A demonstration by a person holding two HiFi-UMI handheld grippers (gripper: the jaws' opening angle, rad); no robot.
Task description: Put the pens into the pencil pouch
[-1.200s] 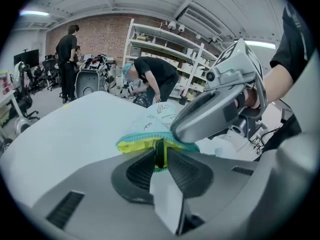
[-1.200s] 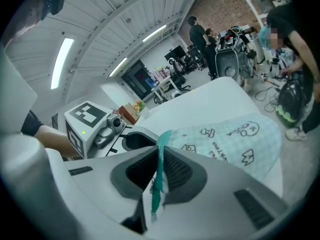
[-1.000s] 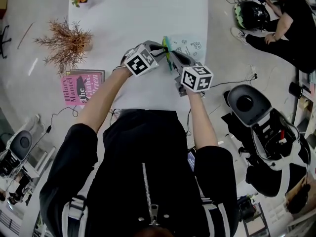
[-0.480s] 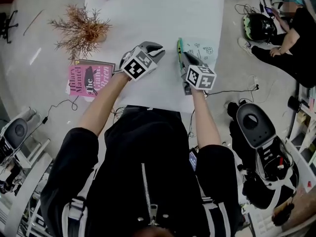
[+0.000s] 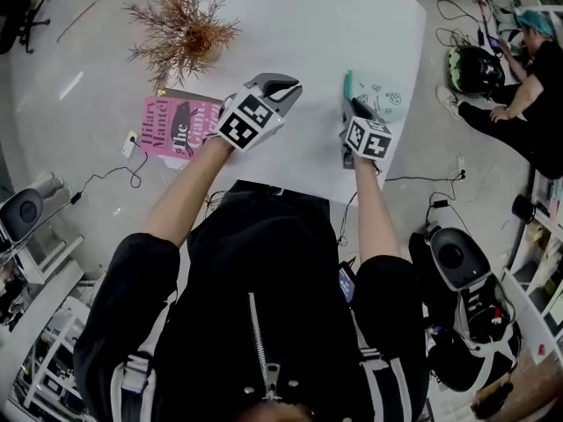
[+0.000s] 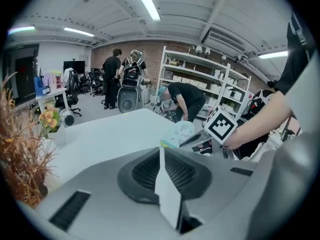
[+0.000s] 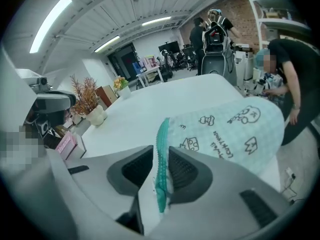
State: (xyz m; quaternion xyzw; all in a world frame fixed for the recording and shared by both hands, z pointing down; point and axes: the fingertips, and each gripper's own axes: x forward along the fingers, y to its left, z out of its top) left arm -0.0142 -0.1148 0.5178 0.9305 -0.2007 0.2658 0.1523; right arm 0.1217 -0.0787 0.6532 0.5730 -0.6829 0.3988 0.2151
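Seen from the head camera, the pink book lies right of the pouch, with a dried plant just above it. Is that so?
Not quite. The book lies left of the pouch, not right of it. The dried plant just above the book is as you say. The head view shows this.

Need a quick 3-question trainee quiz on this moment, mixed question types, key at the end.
1. True or false: the pink book and the pouch lie apart, not touching.
2. What is between the jaws of the right gripper? A) a pen B) the pouch's zip edge C) nothing
3. Name the thing that stands just beyond the book, farther from the person.

Key
1. True.
2. B. The jaws have just been opening, with the zip edge between them.
3. The dried plant.
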